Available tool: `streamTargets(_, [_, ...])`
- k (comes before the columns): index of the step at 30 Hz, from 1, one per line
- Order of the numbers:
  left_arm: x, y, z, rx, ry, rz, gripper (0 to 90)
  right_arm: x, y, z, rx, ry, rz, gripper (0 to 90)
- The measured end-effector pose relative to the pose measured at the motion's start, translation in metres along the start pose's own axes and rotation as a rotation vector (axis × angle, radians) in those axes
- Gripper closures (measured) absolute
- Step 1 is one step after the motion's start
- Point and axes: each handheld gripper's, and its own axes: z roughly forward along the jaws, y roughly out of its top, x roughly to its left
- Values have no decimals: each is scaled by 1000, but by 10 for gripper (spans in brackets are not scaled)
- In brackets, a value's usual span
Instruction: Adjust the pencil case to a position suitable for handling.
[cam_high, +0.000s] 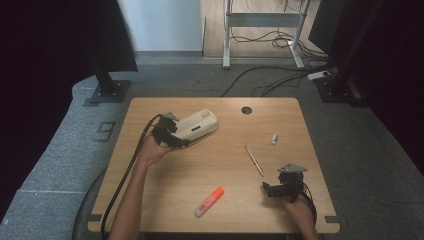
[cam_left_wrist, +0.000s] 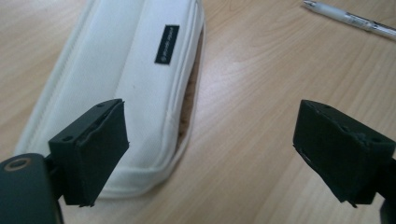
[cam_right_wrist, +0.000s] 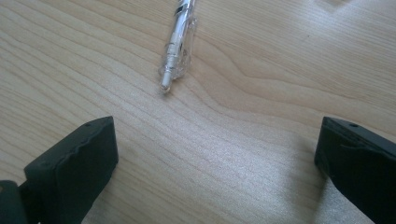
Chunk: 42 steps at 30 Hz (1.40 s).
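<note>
A white zip pencil case (cam_high: 199, 124) lies on the back left part of the wooden table (cam_high: 220, 180). My left gripper (cam_high: 176, 136) hovers at the case's near end. In the left gripper view the jaws of that gripper (cam_left_wrist: 215, 135) stand open, the left one over the edge of the case (cam_left_wrist: 135, 70) and bare wood between them. My right gripper (cam_high: 270, 189) rests low near the front right edge, pointing left. Its jaws (cam_right_wrist: 217, 154) are open over bare wood, with the tip of a clear pen (cam_right_wrist: 180, 46) just ahead of them.
The pen (cam_high: 254, 160) lies right of centre and also shows beyond the case (cam_left_wrist: 355, 18). An orange highlighter (cam_high: 209, 201) lies near the front edge. A small white eraser (cam_high: 274, 138) sits at the right, a round cable hole (cam_high: 246, 110) at the back.
</note>
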Motion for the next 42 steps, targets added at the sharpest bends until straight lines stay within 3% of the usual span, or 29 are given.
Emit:
streamTargets(9, [16, 7, 22, 28, -17, -12, 146, 0, 0, 0, 1, 0, 1, 0])
streamTargets(18, [31, 1, 46, 39, -33, -34, 222, 0, 0, 0, 0, 0, -1, 0])
streamTargets(24, [36, -3, 52, 42, -29, -42, 259, 0, 0, 0, 0, 0, -1, 0])
streamTargets(29, [36, -6, 54, 52, -2, -34, 319, 0, 0, 0, 0, 0, -1, 0])
streamTargets(36, [36, -13, 56, 21, 41, -42, 442, 0, 0, 0, 0, 0, 1, 0])
streamTargets(39, [32, -13, 57, 36, 73, -12, 465, 0, 0, 0, 0, 0, 0, 0])
streamTargets(42, [29, -14, 57, 42, 94, 8, 558, 0, 0, 0, 0, 0, 1, 0])
